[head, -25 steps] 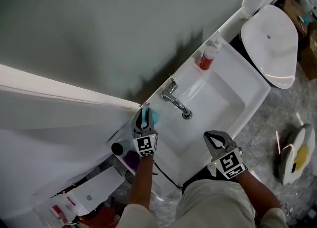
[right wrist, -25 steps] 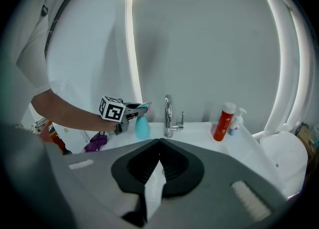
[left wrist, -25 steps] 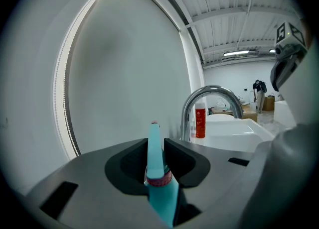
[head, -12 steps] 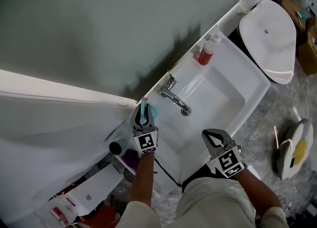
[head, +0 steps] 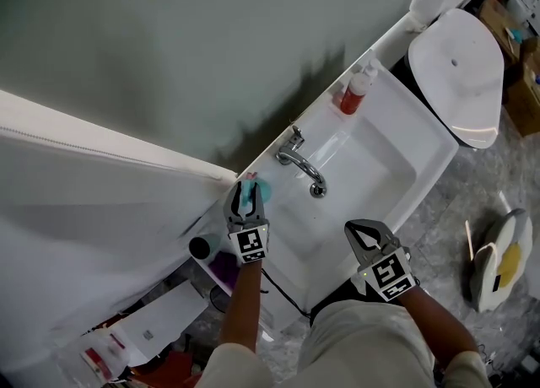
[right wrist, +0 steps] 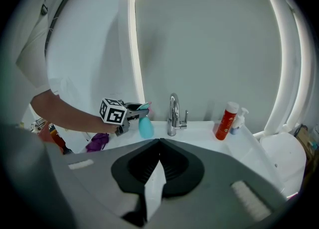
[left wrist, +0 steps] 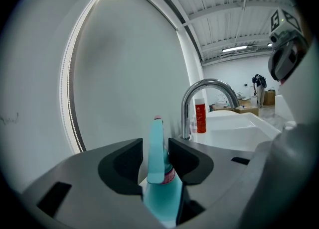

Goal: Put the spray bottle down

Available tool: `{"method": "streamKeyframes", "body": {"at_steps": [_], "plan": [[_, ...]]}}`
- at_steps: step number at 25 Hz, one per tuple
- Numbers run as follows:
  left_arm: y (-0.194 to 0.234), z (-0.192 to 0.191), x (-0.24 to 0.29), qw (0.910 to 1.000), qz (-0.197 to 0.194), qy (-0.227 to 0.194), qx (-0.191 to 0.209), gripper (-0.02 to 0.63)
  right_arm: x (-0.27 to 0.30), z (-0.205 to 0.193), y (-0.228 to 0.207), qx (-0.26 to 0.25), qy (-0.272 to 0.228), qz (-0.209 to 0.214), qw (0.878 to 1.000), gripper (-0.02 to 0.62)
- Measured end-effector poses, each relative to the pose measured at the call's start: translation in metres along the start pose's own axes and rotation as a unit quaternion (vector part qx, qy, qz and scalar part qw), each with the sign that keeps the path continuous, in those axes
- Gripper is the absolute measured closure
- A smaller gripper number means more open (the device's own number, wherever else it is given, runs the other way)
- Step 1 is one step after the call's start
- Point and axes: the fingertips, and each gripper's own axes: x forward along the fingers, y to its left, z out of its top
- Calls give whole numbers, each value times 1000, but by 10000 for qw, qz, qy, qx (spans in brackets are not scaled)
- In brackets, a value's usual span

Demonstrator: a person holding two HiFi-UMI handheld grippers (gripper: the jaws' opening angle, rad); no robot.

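Presently, the teal spray bottle [head: 261,191] stands upright on the back ledge of the white sink [head: 439,147], at eight o'clock from the faucet [head: 299,167] in the head view. Left gripper [head: 247,187]: its jaws have just been opening. They flank the bottle's neck and trigger with slim gaps on both sides and do not press it. Right gripper [head: 354,230]: at four o'clock from the left one, over the sink's front edge, jaw tips closed together. A white patch behind the tips cannot be identified. A red bottle [head: 352,100] stands at the faucet's one o'clock.
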Motion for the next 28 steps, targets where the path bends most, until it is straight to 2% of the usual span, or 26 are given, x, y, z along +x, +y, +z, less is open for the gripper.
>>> {"method": "streamKeyframes", "body": {"at_steps": [12, 16, 21, 28], "plan": [[6, -10, 1, 9986, -111, 423, -282, 377, -23, 6, 5, -61, -88, -121, 9999, 584], [2, -11, 1, 9978, -289, 511, -292, 340, -29, 6, 4, -6, -157, -163, 9997, 584], [-2, -13, 2, 9963, -442, 644, -364, 328, -34, 7, 6, 42, -243, -168, 9996, 584], [-4, 14, -23, 9974, -411, 523, -293, 328, -49, 15, 2, -54, -388, -161, 9991, 584]]}}
